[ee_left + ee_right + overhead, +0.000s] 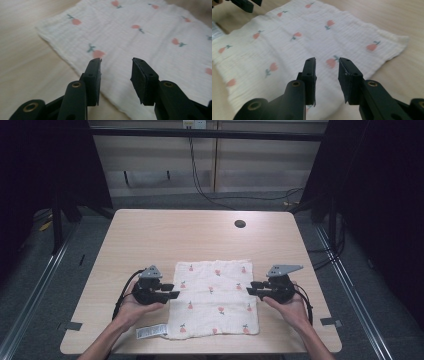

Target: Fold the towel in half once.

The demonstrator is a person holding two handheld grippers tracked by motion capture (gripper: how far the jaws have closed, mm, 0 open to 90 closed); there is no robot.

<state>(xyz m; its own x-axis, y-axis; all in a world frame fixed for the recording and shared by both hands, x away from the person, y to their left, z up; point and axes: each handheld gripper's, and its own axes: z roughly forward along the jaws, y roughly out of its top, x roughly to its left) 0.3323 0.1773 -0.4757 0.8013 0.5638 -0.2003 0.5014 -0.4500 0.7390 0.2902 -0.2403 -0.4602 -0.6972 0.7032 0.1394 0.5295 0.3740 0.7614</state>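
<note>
White cloth point(214, 298) with small pink fruit print lies flat on the desk point(150, 235), toward my near edge, roughly centred between my hands. Mostly spread out, with light wrinkles; its far right corner point(400, 40) is slightly ruffled. A white printed label point(151, 331) sticks out at the near left corner, lying on the desk.

My left claw point(172, 290) sits at the cloth's left edge, about midway along that side. Jaws are spread, with a clear gap between them and nothing in it. In the left gripper view the tips point(116, 61) hang over the cloth just inside its edge; whether they touch the fabric I cannot tell.

My right claw point(252, 287) sits at the cloth's right edge, opposite the left one. Jaws likewise parted, gap a little narrower, nothing pinched. In the right gripper view the tips point(327, 60) point across the cloth, just inside its border, with a pink fruit print showing between them. Contact with the fabric: cannot tell.

Both claws point inward, facing each other across the cloth. A dark round hole point(240, 224) sits in the desk at the far right, well apart from the cloth.
</note>
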